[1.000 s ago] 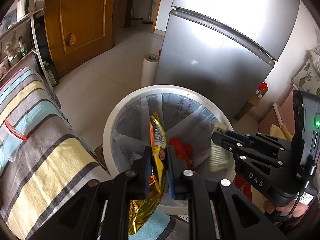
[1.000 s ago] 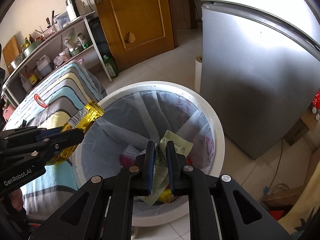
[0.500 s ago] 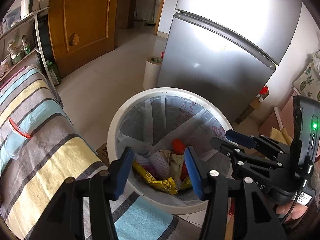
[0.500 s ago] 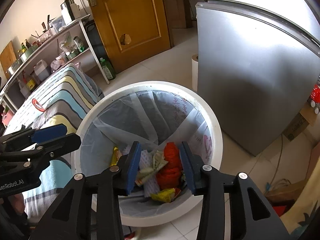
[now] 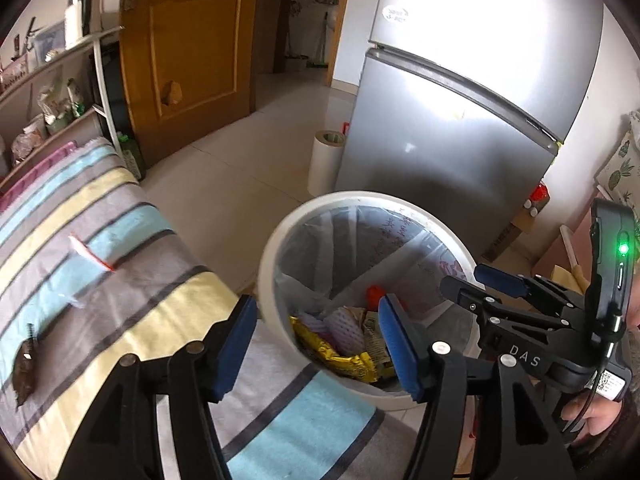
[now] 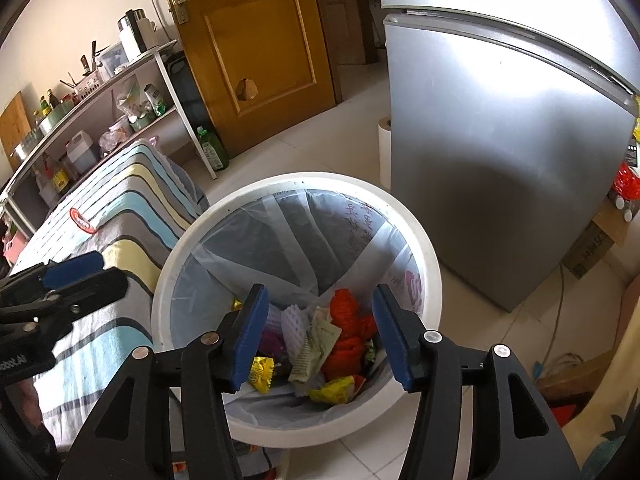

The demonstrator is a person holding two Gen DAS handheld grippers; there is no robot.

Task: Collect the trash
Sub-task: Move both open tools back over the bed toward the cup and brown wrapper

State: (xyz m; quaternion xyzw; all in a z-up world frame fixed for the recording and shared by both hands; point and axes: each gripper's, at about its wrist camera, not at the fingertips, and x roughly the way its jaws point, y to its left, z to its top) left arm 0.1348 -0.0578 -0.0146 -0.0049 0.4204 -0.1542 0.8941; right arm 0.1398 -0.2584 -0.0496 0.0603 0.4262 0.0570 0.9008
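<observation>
A white round bin (image 5: 360,200) (image 6: 296,180) with a clear liner stands on the floor beside a striped cloth (image 5: 120,280). Inside lie a gold wrapper (image 5: 340,354), a pale green wrapper (image 6: 316,340), red crumpled trash (image 6: 348,320) and white foam netting. My left gripper (image 5: 316,336) hangs over the bin's near rim, its jaws opening with nothing between them. My right gripper (image 6: 320,320) hovers over the bin's inside, jaws opening too and empty. On the cloth lie a clear bag with a red strip (image 5: 86,256) and a dark wrapper (image 5: 24,368).
A silver fridge (image 5: 460,120) stands right behind the bin, with a white paper roll (image 5: 326,164) at its corner. A wooden door (image 5: 188,40) and a cluttered shelf rack (image 6: 100,112) are at the far left. A cardboard box (image 6: 592,248) sits on the floor at the right.
Both grippers went from shut to open. The gold wrapper left my left jaws and the green one my right; both now lie in the bin. My left gripper drew back toward the cloth.
</observation>
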